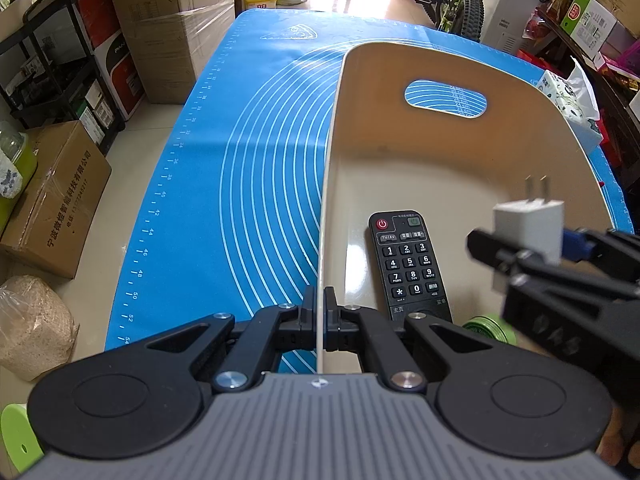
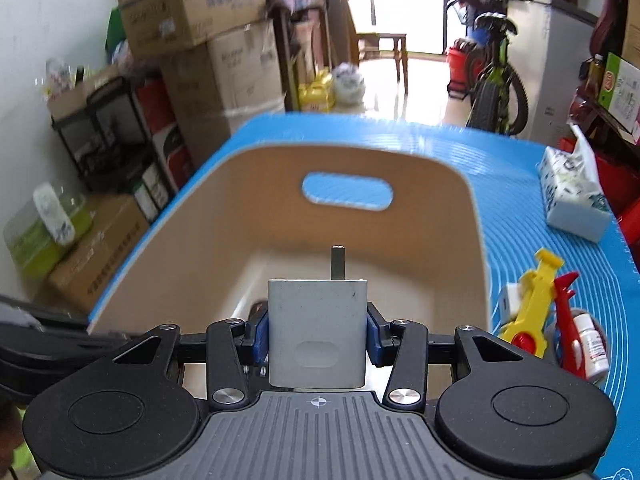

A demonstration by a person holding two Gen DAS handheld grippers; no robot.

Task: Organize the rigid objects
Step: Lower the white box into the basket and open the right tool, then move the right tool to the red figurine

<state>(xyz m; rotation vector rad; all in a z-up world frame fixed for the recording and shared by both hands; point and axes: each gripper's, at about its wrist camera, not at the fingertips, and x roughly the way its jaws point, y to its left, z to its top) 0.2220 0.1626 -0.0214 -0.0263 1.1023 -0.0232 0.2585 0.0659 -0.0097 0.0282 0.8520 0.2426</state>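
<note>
One bin (image 1: 440,152) — one remote (image 1: 408,264); right gripper (image 2: 318,338) holds one charger (image 2: 318,332).

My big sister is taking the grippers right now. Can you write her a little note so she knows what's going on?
Left gripper: shut on the beige bin's side wall.
Right gripper: shut on the white charger, above the bin.
Done: remote control and a green item lie in the bin.
Left: drop in the charger; yellow clip, red clip, white bottle and small white block wait on the blue mat.
</note>
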